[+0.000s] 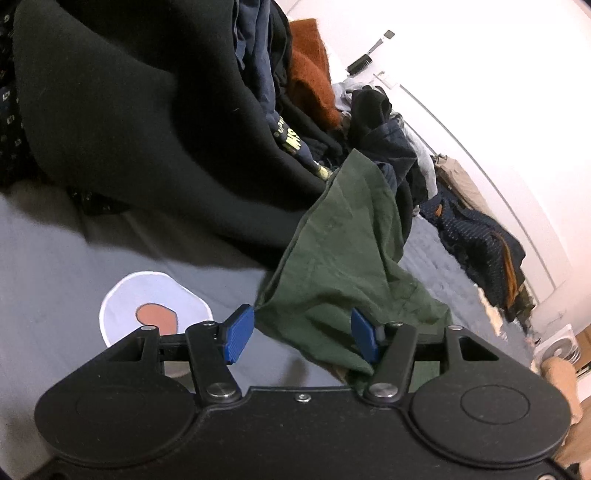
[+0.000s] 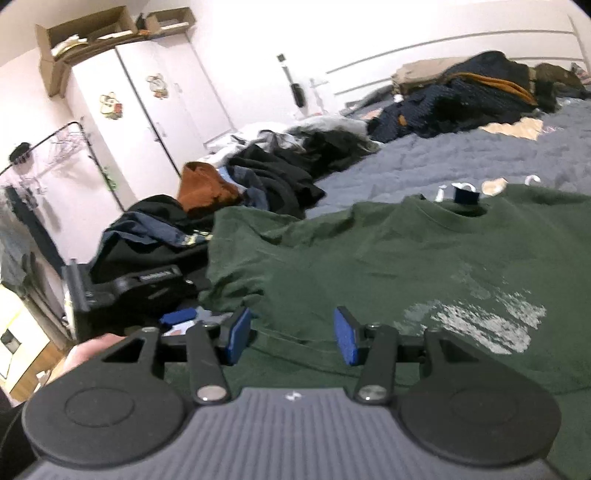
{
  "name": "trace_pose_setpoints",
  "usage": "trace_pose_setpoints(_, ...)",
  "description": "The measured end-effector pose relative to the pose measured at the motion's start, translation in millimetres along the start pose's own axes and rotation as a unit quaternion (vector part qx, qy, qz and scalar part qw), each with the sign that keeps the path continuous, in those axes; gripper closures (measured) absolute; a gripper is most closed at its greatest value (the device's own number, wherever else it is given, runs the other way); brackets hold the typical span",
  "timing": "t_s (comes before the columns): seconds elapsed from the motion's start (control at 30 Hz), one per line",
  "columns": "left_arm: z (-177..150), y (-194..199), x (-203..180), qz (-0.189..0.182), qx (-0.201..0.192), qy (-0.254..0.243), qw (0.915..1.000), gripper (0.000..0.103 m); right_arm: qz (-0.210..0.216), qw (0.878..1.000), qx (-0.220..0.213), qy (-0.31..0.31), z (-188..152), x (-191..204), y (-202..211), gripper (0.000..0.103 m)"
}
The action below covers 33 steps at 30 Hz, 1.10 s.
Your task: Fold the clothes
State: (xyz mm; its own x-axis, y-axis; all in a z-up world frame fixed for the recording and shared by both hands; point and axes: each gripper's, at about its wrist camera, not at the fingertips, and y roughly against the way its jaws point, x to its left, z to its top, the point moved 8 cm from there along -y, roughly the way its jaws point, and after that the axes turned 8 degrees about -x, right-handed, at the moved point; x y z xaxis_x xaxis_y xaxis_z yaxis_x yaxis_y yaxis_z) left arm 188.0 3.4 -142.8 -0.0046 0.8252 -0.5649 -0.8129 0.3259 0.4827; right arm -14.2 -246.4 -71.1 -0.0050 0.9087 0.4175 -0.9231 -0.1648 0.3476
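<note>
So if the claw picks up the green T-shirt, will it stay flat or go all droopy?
Probably droopy: the green T-shirt already lies in soft wrinkles and its sleeve sags in folds. It looks thin, so likely light. Cloth shouldn't slip much from the blue pads.

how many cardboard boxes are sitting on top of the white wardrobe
2: a large open cardboard box at its left end, a smaller cardboard box to the right. Others may be hidden behind.

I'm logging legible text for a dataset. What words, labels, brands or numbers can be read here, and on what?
"MS": partial yellow letters on a dark garment in the pile; the rest is folded away.
White print on the green T-shirt: worn, unreadable.
Label on the left gripper, seen from the right wrist: blurred.
Stickers on the wardrobe: too small.
</note>
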Motion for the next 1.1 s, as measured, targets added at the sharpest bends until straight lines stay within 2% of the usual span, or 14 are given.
trace_pose_setpoints(0.3, -3.3, -16.9, 4.1, 0.004, 0.003, -0.024, 0.9997, 0.046, 0.02, 1.0, 0.002, 0.003, 2.2, 11.9, 2.9, 0.053)
trace_pose_setpoints(0.5, -5.4, -28.6, 11.0, -0.005, 0.015, -0.004, 0.9999, 0.046, 0.017, 1.0, 0.006, -0.001, -1.2, 8.6, 1.8, 0.051)
trace_pose_setpoints(0.57, -4.7, -31.9, 12.8, -0.007, 0.017, 0.002, 0.9998, 0.054, 0.017, 1.0, 0.007, -0.005, -2.2, 6.7, 0.7, 0.051)
trace_pose_setpoints(0.6, -5.0, -33.9, 13.8, -0.008, 0.02, 0.005, 0.9998, 0.062, 0.016, 1.0, 0.008, -0.005, -3.3, 6.0, 0.2, 0.051)
trace_pose_setpoints(0.63, -5.5, -35.8, 14.8, -0.01, 0.023, 0.008, 0.9997, 0.075, 0.015, 1.0, 0.009, -0.006, -4.2, 5.4, -0.3, 0.051)
trace_pose_setpoints(0.73, -5.9, -39.0, 15.5, -0.015, 0.027, 0.014, 0.9994, 0.089, 0.014, 1.0, 0.012, -0.007, -6.5, 4.2, -1.3, 0.051)
trace_pose_setpoints(0.87, 4.2, -25.3, -10.2, -0.027, -0.014, -0.043, 0.9986, 0.092, 0.012, 1.0, 0.015, -0.01, -8.1, 1.9, -2.1, 0.051)
trace_pose_setpoints(1.0, 9.8, -9.2, -44.7, -0.055, -0.052, -0.102, 0.9919, 0.092, 0.01, 1.0, 0.014, -0.017, -6.5, -2.6, -1.7, 0.05)
trace_pose_setpoints(1.1, 2.0, -1.1, -72.0, -0.089, -0.061, -0.141, 0.9842, 0.092, 0.006, 1.0, 0.014, -0.024, -6.2, -5.9, -1.2, 0.05)
